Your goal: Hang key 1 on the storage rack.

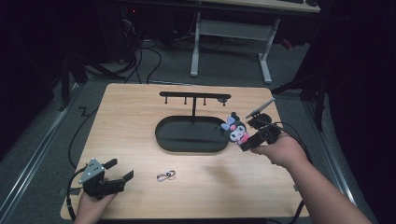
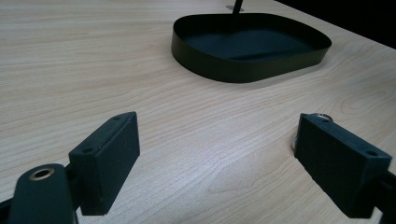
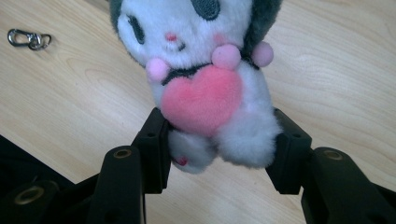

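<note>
Slippage is what we are worrying about: our right tool [image 3: 219, 154] is clamping the plush toy [image 3: 205, 84] only by its soft lower body, jaws about half closed on the fluff, so the heavy head is leaning forward and could be working the toy loose. We are holding it in the air beside the right end of the black tray [image 1: 187, 142], with the hanger stand [image 1: 194, 97] rising just behind; its crossbar and pegs are sitting close enough to snag the toy's ears. Our left tool [image 1: 116, 170] is resting near the front left corner of the tabletop [image 1: 140, 102], jaws wide apart and gripping nothing, the metal clasp [image 1: 166, 176] lying just beside it. We are seeing open wood between tray and front edge, while the right edge is running close to our right hand.
</note>
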Motion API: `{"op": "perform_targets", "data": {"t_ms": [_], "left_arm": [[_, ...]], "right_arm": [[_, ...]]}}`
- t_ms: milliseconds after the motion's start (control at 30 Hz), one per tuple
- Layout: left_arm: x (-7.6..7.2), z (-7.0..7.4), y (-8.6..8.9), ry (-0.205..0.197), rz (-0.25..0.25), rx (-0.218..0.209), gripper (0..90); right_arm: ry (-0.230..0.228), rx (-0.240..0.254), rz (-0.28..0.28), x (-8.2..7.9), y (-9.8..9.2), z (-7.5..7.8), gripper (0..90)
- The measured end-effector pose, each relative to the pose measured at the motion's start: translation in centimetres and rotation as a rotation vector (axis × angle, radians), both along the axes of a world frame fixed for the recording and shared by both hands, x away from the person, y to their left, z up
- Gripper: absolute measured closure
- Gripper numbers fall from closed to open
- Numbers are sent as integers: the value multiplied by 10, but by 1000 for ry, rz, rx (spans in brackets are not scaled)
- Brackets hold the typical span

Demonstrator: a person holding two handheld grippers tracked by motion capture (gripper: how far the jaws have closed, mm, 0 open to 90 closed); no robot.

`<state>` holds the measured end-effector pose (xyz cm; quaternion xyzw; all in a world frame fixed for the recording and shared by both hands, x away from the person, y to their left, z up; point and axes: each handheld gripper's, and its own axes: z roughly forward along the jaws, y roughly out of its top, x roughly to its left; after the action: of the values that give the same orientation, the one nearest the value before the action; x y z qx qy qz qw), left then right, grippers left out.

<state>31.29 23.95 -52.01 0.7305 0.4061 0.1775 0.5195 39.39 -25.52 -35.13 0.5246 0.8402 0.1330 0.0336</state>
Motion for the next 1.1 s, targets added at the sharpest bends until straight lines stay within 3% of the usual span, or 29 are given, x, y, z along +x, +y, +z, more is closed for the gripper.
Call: {"op": "perform_targets", "data": {"t_ms": [333, 567, 1100], "left_arm": [[-1, 0, -1, -4, -3, -5, 148], [0, 0, 0, -7, -5, -5, 148], [-1, 0, 1, -10, -5, -7, 148]], "right_arm": [[-19, -5, 10, 8, 5, 20, 498], [-9, 4, -18, 16, 5, 33, 498], [-7, -10, -16, 36, 11, 44, 497]]}}
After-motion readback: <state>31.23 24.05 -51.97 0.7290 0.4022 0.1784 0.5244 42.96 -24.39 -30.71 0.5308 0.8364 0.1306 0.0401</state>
